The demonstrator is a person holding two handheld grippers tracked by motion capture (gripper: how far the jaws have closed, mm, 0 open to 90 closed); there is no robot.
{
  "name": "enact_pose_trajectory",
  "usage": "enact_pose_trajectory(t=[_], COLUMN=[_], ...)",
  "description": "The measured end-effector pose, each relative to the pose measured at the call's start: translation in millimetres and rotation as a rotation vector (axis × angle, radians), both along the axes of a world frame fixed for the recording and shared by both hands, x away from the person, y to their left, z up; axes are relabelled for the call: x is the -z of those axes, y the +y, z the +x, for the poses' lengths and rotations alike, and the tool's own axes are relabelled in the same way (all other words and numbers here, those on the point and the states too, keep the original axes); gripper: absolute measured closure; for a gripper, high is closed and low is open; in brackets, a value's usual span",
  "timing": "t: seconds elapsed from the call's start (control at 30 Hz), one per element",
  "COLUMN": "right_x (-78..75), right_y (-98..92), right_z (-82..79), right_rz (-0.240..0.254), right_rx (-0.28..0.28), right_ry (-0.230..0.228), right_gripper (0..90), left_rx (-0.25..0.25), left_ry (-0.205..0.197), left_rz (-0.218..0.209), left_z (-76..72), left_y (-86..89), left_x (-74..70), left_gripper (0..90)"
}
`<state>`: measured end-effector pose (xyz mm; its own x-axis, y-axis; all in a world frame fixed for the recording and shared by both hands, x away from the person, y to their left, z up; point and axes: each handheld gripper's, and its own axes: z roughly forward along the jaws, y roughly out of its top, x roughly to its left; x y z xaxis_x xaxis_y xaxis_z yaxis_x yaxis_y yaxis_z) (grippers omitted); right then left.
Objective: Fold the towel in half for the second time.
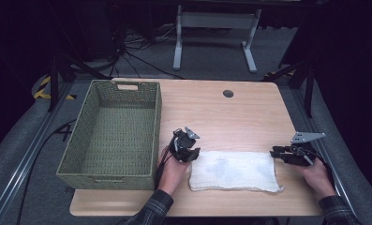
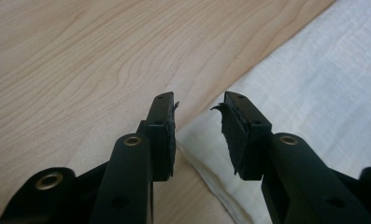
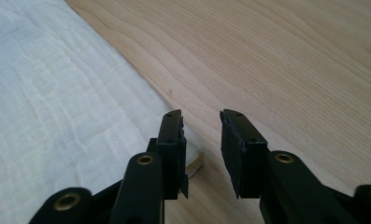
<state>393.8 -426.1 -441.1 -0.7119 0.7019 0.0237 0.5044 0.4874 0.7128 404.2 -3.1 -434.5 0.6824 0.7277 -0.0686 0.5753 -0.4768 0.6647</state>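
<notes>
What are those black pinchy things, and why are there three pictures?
A person sits at a wooden table and holds a pinching tool in each hand: the left gripper and the right gripper. One picture looks down from above. The other two come from small cameras riding on each tool, looking along its black jaws. A white cloth lies flat between the tools, and a green woven basket sits at the left. Both tools are open at the cloth's ends, holding nothing.
</notes>
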Motion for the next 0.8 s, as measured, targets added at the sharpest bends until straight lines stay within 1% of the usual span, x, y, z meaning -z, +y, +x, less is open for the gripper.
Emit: enact_pose_trajectory(t=[0.03, 0.07, 0.17, 0.23, 0.27, 0.3, 0.33, 0.37, 0.47, 0.53, 0.57, 0.6, 0.63, 0.7, 0.73, 0.77, 0.8], right_x=[2.3, 3.8, 8.3, 10.1, 10.0, 9.9, 10.3, 10.0, 9.4, 9.2, 9.0, 8.7, 8.1, 7.8, 6.6, 5.5, 4.6], right_y=[-0.4, -0.1, 1.9, 3.1, 3.6, 4.0, 4.5, 5.3, 6.2, 6.2, 6.4, 6.6, 6.6, 6.1, 4.1, 3.3, 2.3], right_z=[2.1, 3.0, 5.0, 5.7, 5.6, 5.2, 5.1, 4.5, 4.1, 4.5, 4.5, 4.5, 5.0, 6.3, 10.5, 12.8, 15.6], right_rz=[0.003, 0.0, -0.024, -0.019, -0.018, -0.016, -0.017, -0.024, -0.032, -0.042, -0.049, -0.054, -0.063, -0.066, -0.064, -0.061, -0.059], right_rx=[-0.003, -0.002, -0.009, -0.014, -0.019, -0.024, -0.03, -0.033, -0.035, -0.034, -0.031, -0.027, -0.021, -0.017, -0.007, 0.002, 0.006], right_ry=[0.01, 0.022, 0.035, 0.045, 0.049, 0.053, 0.047, 0.043, 0.041, 0.03, 0.027, 0.024, 0.02, 0.015, 0.008, 0.005, -0.002], right_gripper=[69.9, 70.6, 74.4, 76.4, 79.0, 81.7, 83.8, 85.3, 86.6, 87.3, 87.5, 87.7, 87.9, 87.9, 87.9, 87.9, 87.9], left_rx=[0.006, 0.006, -0.009, -0.002, -0.005, -0.004, 0.004, 0.007, 0.021, 0.033, 0.044, 0.055, 0.055, 0.055, 0.054, 0.052, 0.052], left_ry=[0.008, 0.008, 0.013, 0.026, 0.032, 0.041, 0.042, 0.058, 0.079, 0.087, 0.094, 0.101, 0.101, 0.093, 0.095, 0.077, 0.077], left_rz=[0.013, 0.013, 0.013, 0.016, 0.009, 0.018, 0.017, 0.017, 0.033, 0.037, 0.038, 0.026, 0.026, 0.024, 0.023, 0.025, 0.025], left_z=[2.3, 2.3, 6.5, 10.0, 11.0, 11.5, 12.5, 12.4, 12.3, 12.3, 13.1, 13.6, 13.6, 14.3, 15.0, 17.2, 17.2], left_y=[0.4, 0.4, 0.3, 1.8, 1.7, 2.1, 2.0, 1.8, 0.6, -0.4, -0.5, -1.0, -1.0, -2.7, -3.4, -4.4, -4.4], left_x=[1.1, 1.1, 5.6, 7.3, 9.1, 10.0, 11.9, 12.8, 16.4, 18.0, 17.5, 18.1, 18.1, 18.0, 17.6, 14.8, 14.8], left_gripper=[64.8, 64.8, 64.8, 64.8, 64.8, 64.8, 64.8, 64.8, 65.2, 69.9, 74.9, 80.3, 83.5, 85.0, 85.2, 85.3, 85.4])
